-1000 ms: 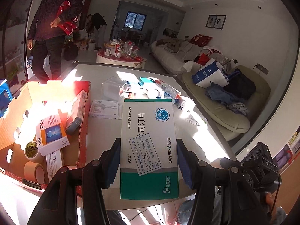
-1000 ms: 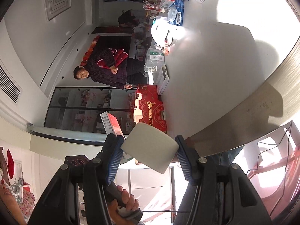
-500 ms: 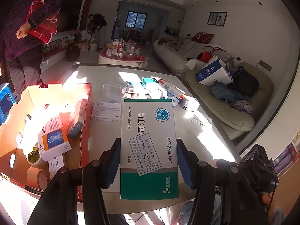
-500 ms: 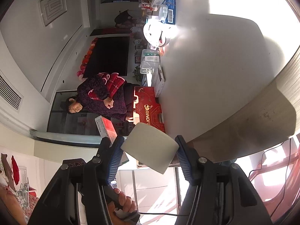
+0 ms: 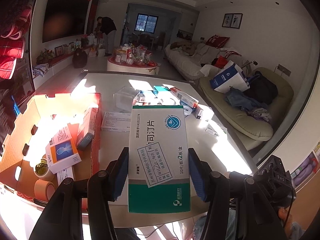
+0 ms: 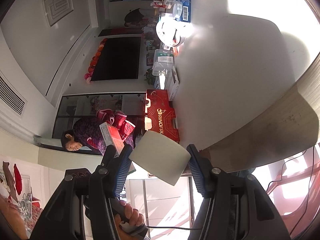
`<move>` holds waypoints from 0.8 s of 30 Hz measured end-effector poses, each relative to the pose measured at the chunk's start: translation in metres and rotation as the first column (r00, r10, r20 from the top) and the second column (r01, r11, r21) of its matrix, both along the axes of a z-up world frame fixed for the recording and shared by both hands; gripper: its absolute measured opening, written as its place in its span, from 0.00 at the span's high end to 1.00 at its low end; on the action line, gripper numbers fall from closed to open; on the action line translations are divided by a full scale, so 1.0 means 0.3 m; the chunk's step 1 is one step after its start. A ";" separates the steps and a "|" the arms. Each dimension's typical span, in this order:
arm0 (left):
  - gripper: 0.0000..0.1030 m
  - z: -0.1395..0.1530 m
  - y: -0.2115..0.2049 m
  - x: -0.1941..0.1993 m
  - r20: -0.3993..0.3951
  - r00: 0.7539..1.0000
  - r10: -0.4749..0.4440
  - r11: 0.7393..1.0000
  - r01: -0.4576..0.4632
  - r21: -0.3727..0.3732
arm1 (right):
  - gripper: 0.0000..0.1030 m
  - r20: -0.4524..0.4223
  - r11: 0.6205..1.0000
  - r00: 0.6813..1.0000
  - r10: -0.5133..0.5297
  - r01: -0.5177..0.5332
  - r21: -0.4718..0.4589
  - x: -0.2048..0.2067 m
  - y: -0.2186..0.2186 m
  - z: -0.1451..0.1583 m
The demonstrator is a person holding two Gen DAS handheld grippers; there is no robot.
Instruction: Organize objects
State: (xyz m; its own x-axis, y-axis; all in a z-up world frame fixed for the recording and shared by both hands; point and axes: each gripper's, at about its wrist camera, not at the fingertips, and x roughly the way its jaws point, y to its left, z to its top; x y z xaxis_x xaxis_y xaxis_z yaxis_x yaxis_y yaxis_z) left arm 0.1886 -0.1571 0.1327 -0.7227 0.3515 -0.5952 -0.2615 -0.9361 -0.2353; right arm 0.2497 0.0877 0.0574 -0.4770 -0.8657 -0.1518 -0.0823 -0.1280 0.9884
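Observation:
My left gripper (image 5: 158, 172) is shut on a white and green medicine box (image 5: 158, 152), held flat above the near edge of the white table (image 5: 112, 140). Both blue pads press on its long sides. In the right wrist view, which is rolled sideways, my right gripper (image 6: 159, 166) is shut on a plain pale box (image 6: 160, 158), off the table's wooden edge (image 6: 280, 116). An open cardboard box (image 5: 26, 124) with red outer walls sits at the table's left, with medicine boxes (image 5: 62, 150) and tape rolls (image 5: 43, 178) inside. Several loose medicine boxes (image 5: 180, 98) lie further back.
A clear plastic container (image 5: 126, 98) stands mid-table. A person in red and purple (image 6: 96, 132) is beside the cardboard box. Another person (image 5: 107, 34) bends at the far wall. A sofa (image 5: 240, 108) with bags runs along the right. A hand (image 6: 132, 216) grips a handle below.
The person beside the cardboard box has moved toward the left edge of the left wrist view. Both grippers keep their boxes and have hardly moved.

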 end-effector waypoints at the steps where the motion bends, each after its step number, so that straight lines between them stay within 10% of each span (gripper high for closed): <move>1: 0.41 0.000 -0.001 -0.001 0.000 1.000 0.001 1.000 -0.001 0.001 | 0.46 0.000 1.000 1.000 -0.001 0.001 0.000 0.000 0.000 0.000; 24: 0.41 -0.012 0.014 -0.013 0.014 1.000 -0.005 1.000 0.005 0.001 | 0.46 0.008 1.000 1.000 -0.017 0.017 -0.004 -0.001 0.027 -0.023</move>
